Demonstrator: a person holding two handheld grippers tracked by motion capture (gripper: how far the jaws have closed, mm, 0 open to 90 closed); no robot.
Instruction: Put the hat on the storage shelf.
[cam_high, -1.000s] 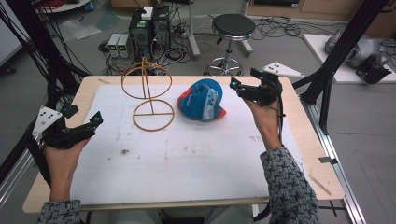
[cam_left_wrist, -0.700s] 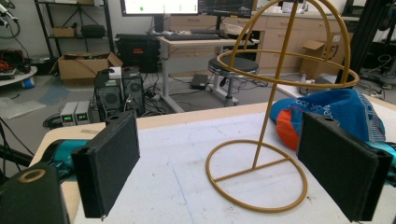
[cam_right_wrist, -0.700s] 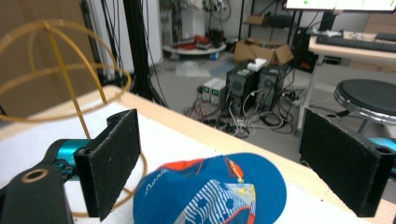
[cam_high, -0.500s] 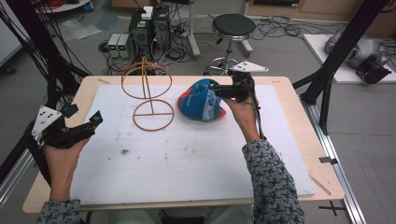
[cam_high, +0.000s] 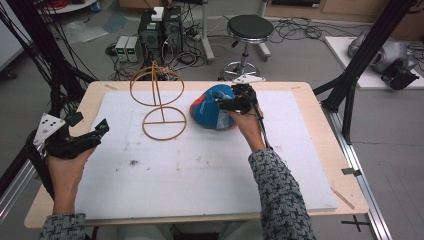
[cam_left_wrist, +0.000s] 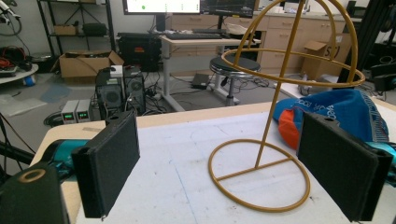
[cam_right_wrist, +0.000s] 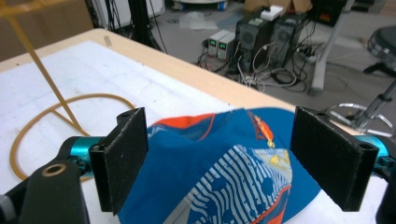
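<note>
right tool (cam_high: 223, 103) gapes over the blue cap (cam_high: 212, 107), seemingly untouched, wire stand (cam_high: 160, 102) just beside it.

You are working in a robotics or electronics lab, not a home: black metal frame struts (cam_high: 40, 65) rise at the left and right edges of the high view around your wooden table (cam_high: 310, 100), and the grey floor behind it is strewn with loose cables (cam_high: 300, 27). At the top centre of that view two black computer towers (cam_high: 160, 30) and small power supplies (cam_high: 127, 47) sit on the floor beside a round stool (cam_high: 250, 27). In the left gripper view, the upper part shows desks with monitors (cam_left_wrist: 163, 5), a keyboard, metal shelving (cam_left_wrist: 74, 23) and cardboard boxes (cam_left_wrist: 84, 63).
</note>
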